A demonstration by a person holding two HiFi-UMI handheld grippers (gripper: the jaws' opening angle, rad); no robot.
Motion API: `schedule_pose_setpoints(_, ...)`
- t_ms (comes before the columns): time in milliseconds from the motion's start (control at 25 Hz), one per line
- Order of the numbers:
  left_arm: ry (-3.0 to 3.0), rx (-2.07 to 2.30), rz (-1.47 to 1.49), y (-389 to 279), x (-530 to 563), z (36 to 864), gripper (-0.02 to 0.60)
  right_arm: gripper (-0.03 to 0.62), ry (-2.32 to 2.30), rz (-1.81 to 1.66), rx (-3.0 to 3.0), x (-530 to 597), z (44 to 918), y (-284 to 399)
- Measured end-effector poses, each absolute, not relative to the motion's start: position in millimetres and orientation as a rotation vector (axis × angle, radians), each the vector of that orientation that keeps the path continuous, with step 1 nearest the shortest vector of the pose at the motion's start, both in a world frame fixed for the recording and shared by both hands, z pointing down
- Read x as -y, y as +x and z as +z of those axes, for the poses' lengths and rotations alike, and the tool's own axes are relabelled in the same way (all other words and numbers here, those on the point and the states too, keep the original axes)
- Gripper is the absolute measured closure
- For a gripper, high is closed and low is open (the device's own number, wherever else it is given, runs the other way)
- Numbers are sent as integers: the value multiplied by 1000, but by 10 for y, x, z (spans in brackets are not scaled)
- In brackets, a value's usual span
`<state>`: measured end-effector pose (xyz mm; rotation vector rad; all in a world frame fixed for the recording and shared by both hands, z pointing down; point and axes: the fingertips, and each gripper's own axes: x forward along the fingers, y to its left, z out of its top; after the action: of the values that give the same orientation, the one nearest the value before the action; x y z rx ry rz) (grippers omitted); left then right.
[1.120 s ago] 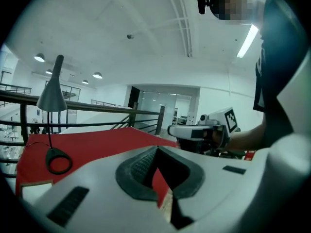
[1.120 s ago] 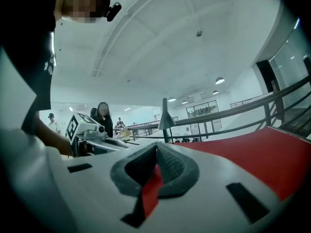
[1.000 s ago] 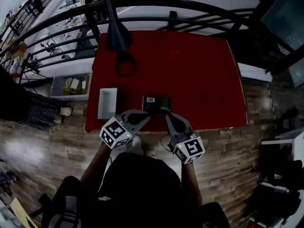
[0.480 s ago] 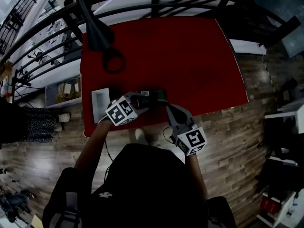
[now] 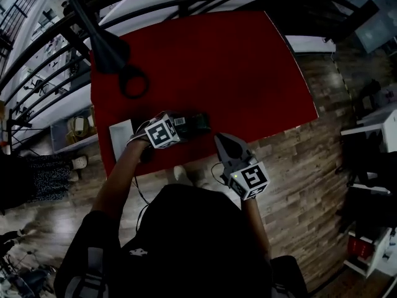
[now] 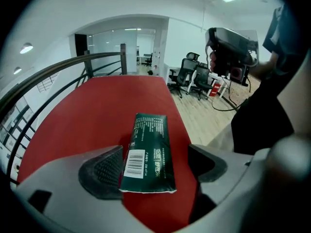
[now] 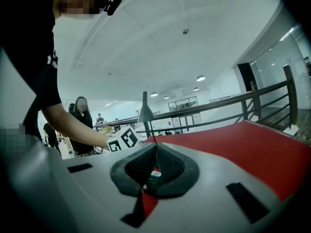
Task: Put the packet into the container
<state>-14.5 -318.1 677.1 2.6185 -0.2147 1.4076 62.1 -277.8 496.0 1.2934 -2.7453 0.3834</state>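
A dark green packet (image 5: pixel 197 123) with a white barcode label lies flat on the red table (image 5: pixel 217 61), near its front edge. My left gripper (image 5: pixel 182 125) points down at it. In the left gripper view the packet (image 6: pixel 148 154) lies between the two pads (image 6: pixel 104 171), which stand apart on either side and do not press it; the jaws have just been opening. The white rectangular container (image 5: pixel 120 134) sits at the table's front left, beside the left hand. My right gripper (image 5: pixel 221 143) hovers at the table's front edge, right of the packet, pads (image 7: pixel 167 166) together and empty.
A black stand (image 5: pixel 105 42) with a ring-shaped foot (image 5: pixel 132 82) occupies the table's far left corner. A black railing (image 5: pixel 37 73) runs along the far and left sides. Wooden floor (image 5: pixel 310 160) lies beyond the right and near edges. A person (image 7: pixel 80 125) stands in the background.
My left gripper has moved forward and down over the packet, and its jaws have gone from shut to wide apart around it. The right gripper has shifted only slightly.
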Motion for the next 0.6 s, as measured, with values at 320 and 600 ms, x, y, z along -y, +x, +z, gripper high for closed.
schedule_pose_setpoints(320,2623,126,1581,-53,3302,7080,173,572,1289,408,2736,2730,5038,586)
schedule_pose_setpoints(600,2605,75,1607,-44,3279,7170,175,572,1280,428,2736,2727,5080,537)
